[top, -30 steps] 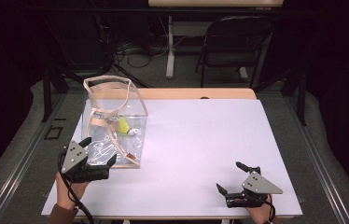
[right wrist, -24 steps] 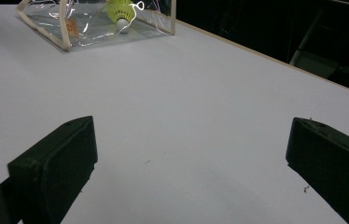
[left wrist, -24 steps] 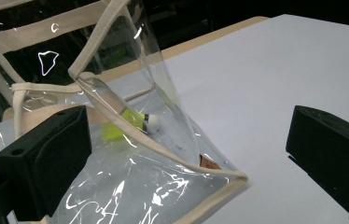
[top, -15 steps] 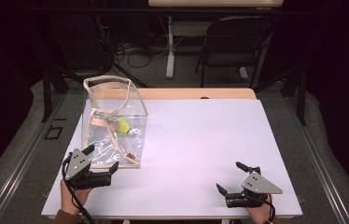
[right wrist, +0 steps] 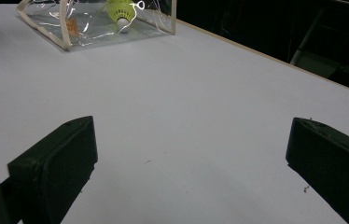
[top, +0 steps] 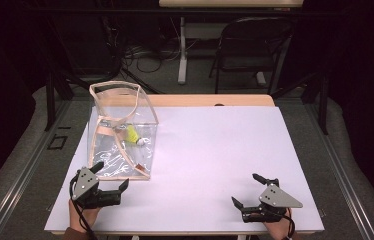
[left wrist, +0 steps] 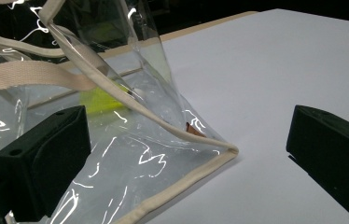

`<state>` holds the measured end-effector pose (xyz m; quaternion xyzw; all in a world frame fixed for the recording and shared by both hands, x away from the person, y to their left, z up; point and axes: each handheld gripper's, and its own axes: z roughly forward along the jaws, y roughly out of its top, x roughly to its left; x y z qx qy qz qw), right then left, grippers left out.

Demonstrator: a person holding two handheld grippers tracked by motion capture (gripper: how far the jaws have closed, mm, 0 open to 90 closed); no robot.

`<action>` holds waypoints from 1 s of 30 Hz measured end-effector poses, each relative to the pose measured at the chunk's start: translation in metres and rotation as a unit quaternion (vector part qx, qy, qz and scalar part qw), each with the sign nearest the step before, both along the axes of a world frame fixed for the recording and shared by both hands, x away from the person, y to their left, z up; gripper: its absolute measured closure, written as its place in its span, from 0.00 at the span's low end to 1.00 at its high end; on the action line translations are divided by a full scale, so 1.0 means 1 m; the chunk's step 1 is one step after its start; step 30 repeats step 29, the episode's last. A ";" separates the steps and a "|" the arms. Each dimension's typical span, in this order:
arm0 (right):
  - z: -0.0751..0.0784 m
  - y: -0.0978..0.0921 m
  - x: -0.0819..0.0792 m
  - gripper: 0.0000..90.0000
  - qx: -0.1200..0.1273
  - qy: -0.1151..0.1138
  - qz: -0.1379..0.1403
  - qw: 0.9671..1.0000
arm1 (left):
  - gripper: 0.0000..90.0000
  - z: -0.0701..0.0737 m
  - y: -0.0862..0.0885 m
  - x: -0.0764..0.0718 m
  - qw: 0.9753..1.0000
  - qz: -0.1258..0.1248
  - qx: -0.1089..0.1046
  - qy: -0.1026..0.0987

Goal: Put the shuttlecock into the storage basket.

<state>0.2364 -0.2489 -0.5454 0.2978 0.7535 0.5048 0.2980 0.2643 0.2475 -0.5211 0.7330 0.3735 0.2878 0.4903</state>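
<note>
High view: left gripper [top: 110, 186], jaws apart, sits at the near corner of the clear plastic bag with cream trim [top: 122, 131]; right gripper [top: 251, 191] rests open, well apart. Next, likely clamp that corner hem.

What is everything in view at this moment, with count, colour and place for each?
clear bag: one, transparent with beige trim and straps, upright at the table's near left
shuttlecock: one, yellow with a white tip, inside the bag
small tag: one, orange-brown, low inside the bag
table: one, white top with a wooden far edge
chair: one, dark, on the floor beyond the table
left gripper: one, black, jaws open at the bag's near corner
right gripper: one, black with a grey plate, jaws open at the near right
</note>
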 end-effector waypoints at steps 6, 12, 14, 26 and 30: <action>0.000 0.000 0.000 0.02 0.000 0.000 0.000 1.000 | 0.00 -0.012 0.000 -0.001 1.000 -0.009 -0.001 -0.001; 0.000 0.000 0.000 0.02 -0.002 0.001 0.001 1.000 | 0.00 -0.023 0.003 -0.005 1.000 -0.012 -0.004 -0.004; 0.000 0.000 0.000 0.02 -0.002 0.001 0.001 1.000 | 0.00 -0.026 0.001 -0.005 1.000 -0.019 -0.002 -0.001; 0.000 0.000 0.000 0.01 -0.004 0.000 0.006 1.000 | 0.00 -0.034 -0.004 -0.003 0.999 -0.028 0.018 0.008; 0.000 0.000 0.000 0.01 -0.003 0.000 0.006 1.000 | 0.00 -0.035 -0.005 -0.002 0.999 -0.030 0.019 0.009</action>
